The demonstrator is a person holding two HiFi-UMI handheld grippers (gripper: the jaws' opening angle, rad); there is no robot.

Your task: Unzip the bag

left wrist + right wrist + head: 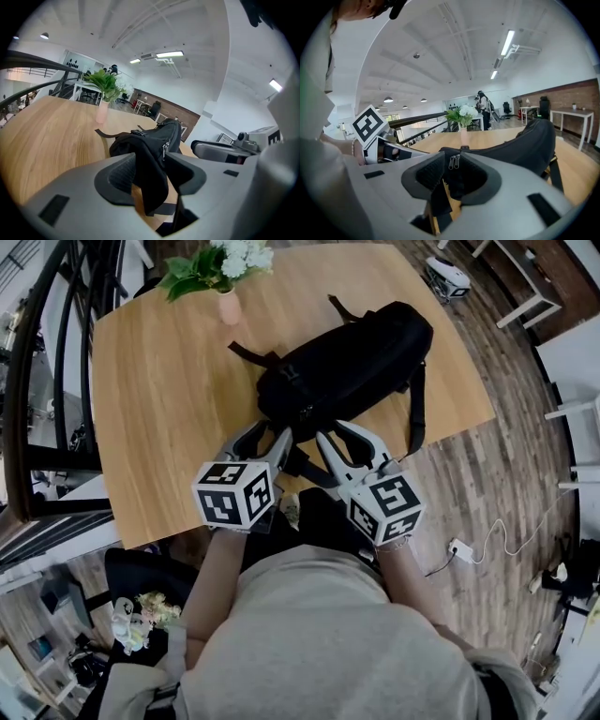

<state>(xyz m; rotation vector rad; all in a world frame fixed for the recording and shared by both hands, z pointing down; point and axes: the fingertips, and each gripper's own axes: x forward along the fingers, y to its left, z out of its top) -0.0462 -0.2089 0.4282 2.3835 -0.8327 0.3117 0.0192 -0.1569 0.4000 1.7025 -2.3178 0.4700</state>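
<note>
1. My left gripper [151, 165] has its jaws spread, with the bag's [342, 367] dark end between them, unpinched.
2. My right gripper [457, 171] has its jaws apart around the zipper pulls [453, 161].
3. The bag lies on the counter [159, 427], at 12 o'clock from both grippers.

A pink vase [229, 307] of white flowers [234, 259] stands near the wooden table's [159, 409] far edge.

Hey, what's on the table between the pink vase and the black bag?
Just the bag's strap, lying on the wooden table between the pink vase and the black bag. The head view shows it best.
</note>
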